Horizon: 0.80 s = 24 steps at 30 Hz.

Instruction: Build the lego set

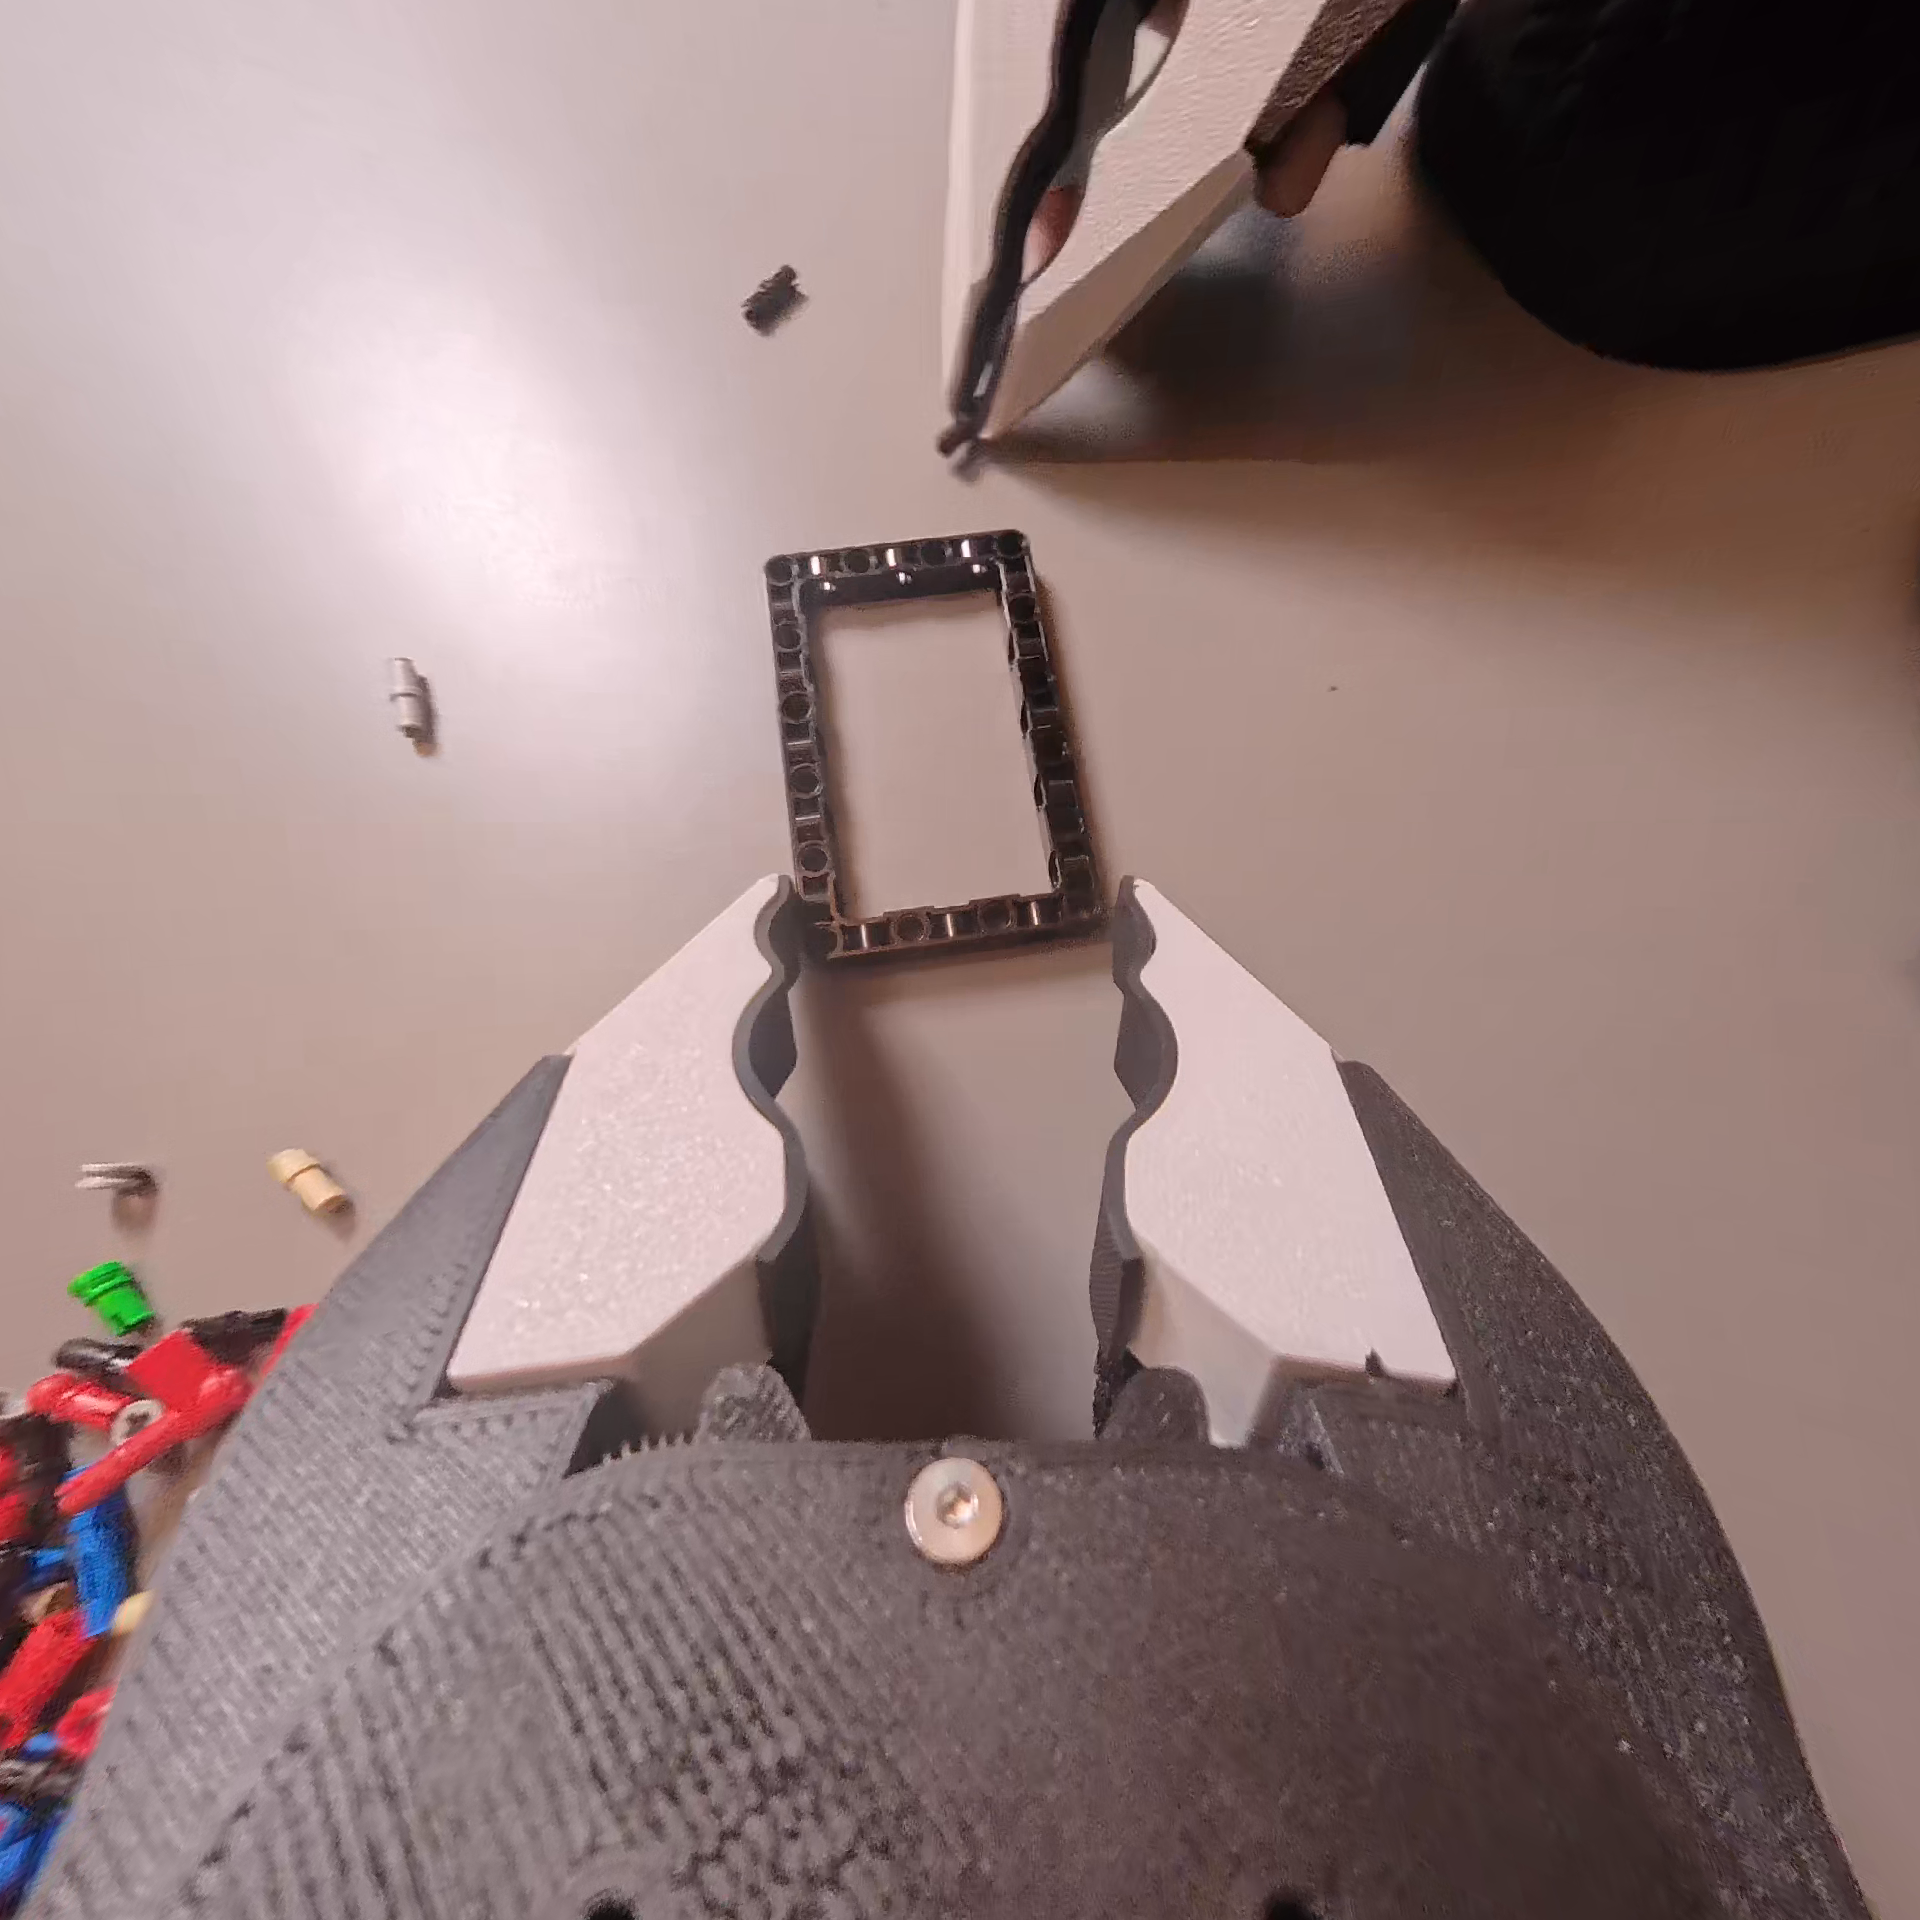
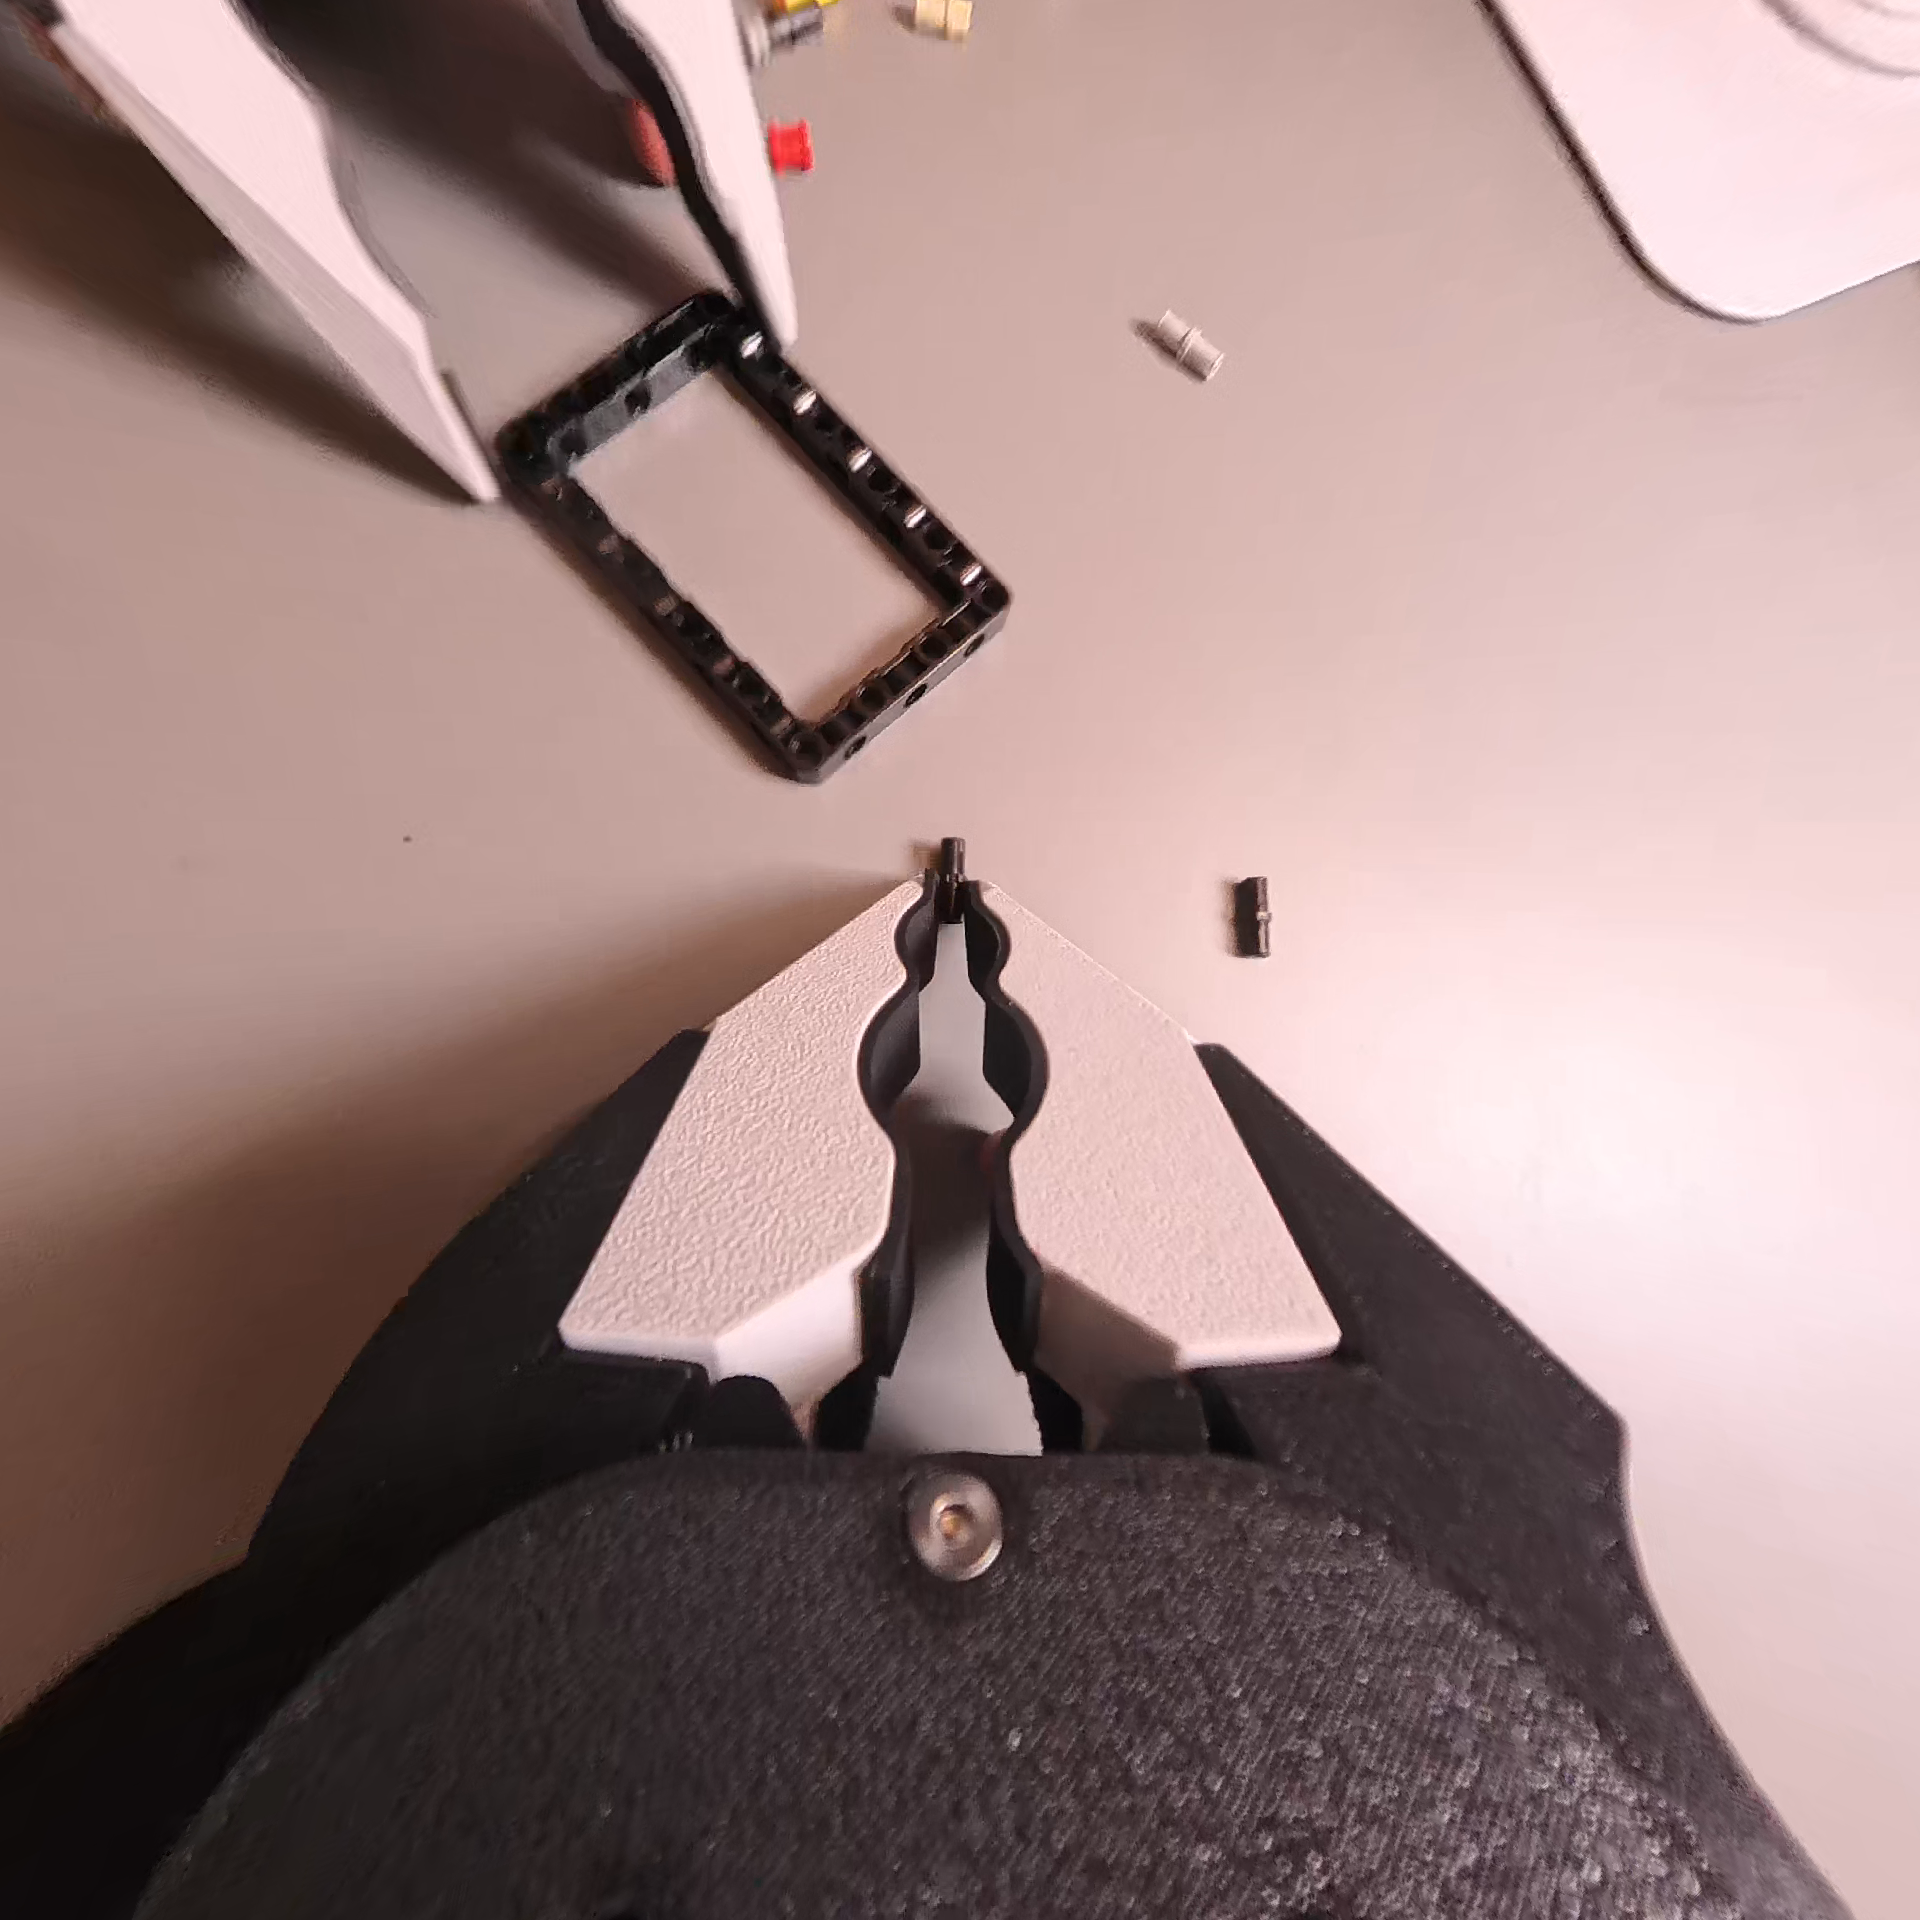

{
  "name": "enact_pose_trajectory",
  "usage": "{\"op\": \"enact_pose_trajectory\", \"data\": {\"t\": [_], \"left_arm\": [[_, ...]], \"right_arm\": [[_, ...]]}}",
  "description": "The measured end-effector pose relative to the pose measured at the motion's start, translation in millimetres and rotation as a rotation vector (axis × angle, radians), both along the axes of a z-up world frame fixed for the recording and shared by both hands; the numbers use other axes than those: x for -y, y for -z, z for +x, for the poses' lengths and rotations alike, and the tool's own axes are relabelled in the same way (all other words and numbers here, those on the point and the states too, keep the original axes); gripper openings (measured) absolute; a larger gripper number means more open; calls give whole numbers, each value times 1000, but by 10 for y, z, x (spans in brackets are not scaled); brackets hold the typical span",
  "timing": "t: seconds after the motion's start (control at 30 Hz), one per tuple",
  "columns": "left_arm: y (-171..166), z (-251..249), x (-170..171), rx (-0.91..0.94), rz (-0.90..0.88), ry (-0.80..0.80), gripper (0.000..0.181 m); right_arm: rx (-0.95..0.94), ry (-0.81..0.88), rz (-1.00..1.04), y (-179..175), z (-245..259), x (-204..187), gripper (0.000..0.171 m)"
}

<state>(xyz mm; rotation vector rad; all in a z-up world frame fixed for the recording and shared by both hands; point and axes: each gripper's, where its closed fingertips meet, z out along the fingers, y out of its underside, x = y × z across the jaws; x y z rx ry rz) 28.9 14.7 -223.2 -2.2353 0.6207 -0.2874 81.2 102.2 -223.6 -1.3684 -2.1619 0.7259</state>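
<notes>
frame: black rectangular frame [image 1: 920, 748] flat on the table [image 1: 1455, 831], between the 2 grippers, near short end at the left tips; flat and central probably so pin holes along the beams stay reachable from the side.
left gripper: left gripper [image 1: 956, 914] spread wide, straddling the frame's near short end; left fingertip [image 1: 774, 904] touching or just beside the corner, right one slightly clear. Holding nothing yet; likely set to brace or clamp the frame so it stays put during pin insertion.
right gripper: right gripper [image 2: 951, 896] closed down on a small black pin [image 2: 951, 868], pinched at the very tips, about half the pin sticking out forward. Short grip at the end looks deliberate, leaving a free stub to enter a hole.
pin aim: pointing roughly toward the frame's far short end, apart from it, not yet in any hole.
spare parts: 2nd black pin [image 2: 1255, 916] just right of the right tips; grey pin [image 2: 1184, 345] farther off; tan pin [image 1: 310, 1179] and green piece [image 1: 109, 1294] near the loose pile of red and blue parts [image 1: 94, 1455] at lower left.
other: white object [image 2: 1745, 156] at table corner, cannot tell what.
stage: early, frame bare, no pins seen fitted.
risk: tiny pin twisting or popping out of the tips; frame sliding if not braced.
</notes>
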Motion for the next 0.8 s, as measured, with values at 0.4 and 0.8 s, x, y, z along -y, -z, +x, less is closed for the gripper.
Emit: {"op": "enact_pose_trajectory", "data": {"t": [0.4, 0.8], "left_arm": [[6, 35, -54, -8, -33, -63, 79], [-231, 89, -201, 310, -69, -252, 57]], "right_arm": [[-82, 73, -263, -209, -145, 179, 2], [-202, 202, -262, -460, -197, -9, 2]]}}
